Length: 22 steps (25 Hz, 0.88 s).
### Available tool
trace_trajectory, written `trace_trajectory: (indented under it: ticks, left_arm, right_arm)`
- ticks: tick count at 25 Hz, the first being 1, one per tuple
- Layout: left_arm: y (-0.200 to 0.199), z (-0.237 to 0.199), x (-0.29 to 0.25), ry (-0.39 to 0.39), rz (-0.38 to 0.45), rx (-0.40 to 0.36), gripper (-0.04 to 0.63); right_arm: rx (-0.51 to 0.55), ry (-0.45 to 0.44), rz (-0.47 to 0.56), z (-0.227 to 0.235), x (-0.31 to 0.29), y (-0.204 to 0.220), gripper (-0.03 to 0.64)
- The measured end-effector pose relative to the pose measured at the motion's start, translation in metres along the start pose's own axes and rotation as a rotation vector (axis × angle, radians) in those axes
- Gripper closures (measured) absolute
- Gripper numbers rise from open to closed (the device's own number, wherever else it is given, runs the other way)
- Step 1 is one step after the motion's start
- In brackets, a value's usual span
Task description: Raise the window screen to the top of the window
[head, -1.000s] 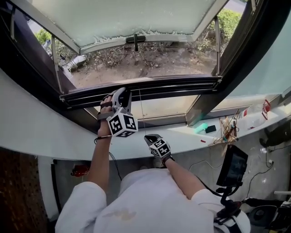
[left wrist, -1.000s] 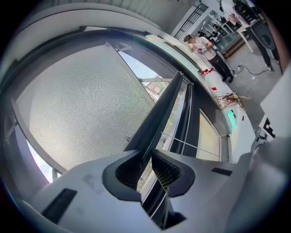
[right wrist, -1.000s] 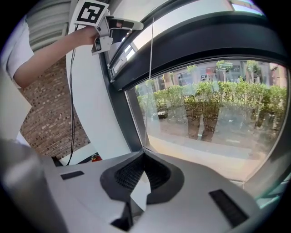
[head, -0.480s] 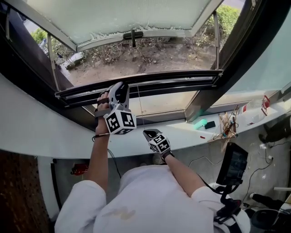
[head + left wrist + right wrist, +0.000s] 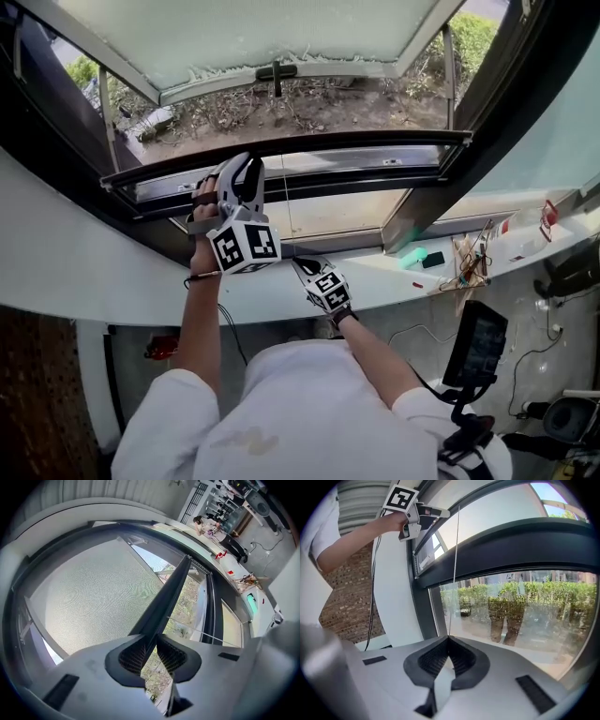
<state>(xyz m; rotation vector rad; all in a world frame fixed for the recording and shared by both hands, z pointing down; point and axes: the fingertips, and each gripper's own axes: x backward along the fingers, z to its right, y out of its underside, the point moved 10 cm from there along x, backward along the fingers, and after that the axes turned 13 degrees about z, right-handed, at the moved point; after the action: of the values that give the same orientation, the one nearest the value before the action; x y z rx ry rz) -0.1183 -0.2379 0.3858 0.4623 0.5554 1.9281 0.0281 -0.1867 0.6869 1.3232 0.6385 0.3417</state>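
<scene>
The window screen's dark bottom bar (image 5: pixel 375 161) lies across the window opening in the head view. It slopes from 9 o'clock up toward 2 o'clock, and a strip of glass shows below it. In the left gripper view the bar (image 5: pixel 164 597) climbs from the jaws toward 1 o'clock, with the grey mesh (image 5: pixel 93 597) spread wide on its 9 o'clock side.

The left gripper (image 5: pixel 151 648) has its jaws clamped on that bar, with the ribbed pads pressed against both faces near the bar's left end. Its marker cube (image 5: pixel 244 246) hangs just under the person's raised left hand (image 5: pixel 202 225).

A thin pull cord (image 5: pixel 455 564) drops from the bar straight into the right gripper (image 5: pixel 449 656). This gripper's jaws are pressed together on the cord, and a pale strip shows at their base. In the head view this gripper sits low at the centre, just at 4 o'clock of the left one, with its cube (image 5: pixel 328 291) facing up.

Beyond the bar, at 12 o'clock, a frosted sash (image 5: pixel 253 33) stands swung outward, with a dark handle (image 5: pixel 277 75) on its lower rail. Under the sash is dry, weedy ground (image 5: pixel 309 112).

A white sill (image 5: pixel 394 281) runs toward 3 o'clock. It carries a teal object (image 5: pixel 415 261) and, near it, a tangle of wires (image 5: pixel 469 267). A dark display on a stand (image 5: pixel 476 342) is at 4 o'clock.
</scene>
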Motion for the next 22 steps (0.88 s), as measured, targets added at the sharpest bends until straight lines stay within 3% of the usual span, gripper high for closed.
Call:
trace_trajectory:
  ticks: [11, 22]
  left_arm:
    - [-0.011, -0.014, -0.001, -0.136, 0.064, -0.022, 0.538]
    - [-0.024, -0.044, -0.009, -0.181, 0.110, -0.102, 0.538]
  right_arm:
    - [-0.062, 0.024, 0.102, 0.008, 0.003, -0.018, 0.617]
    - [-0.080, 0.056, 0.227, 0.014, 0.008, -0.048, 0.617]
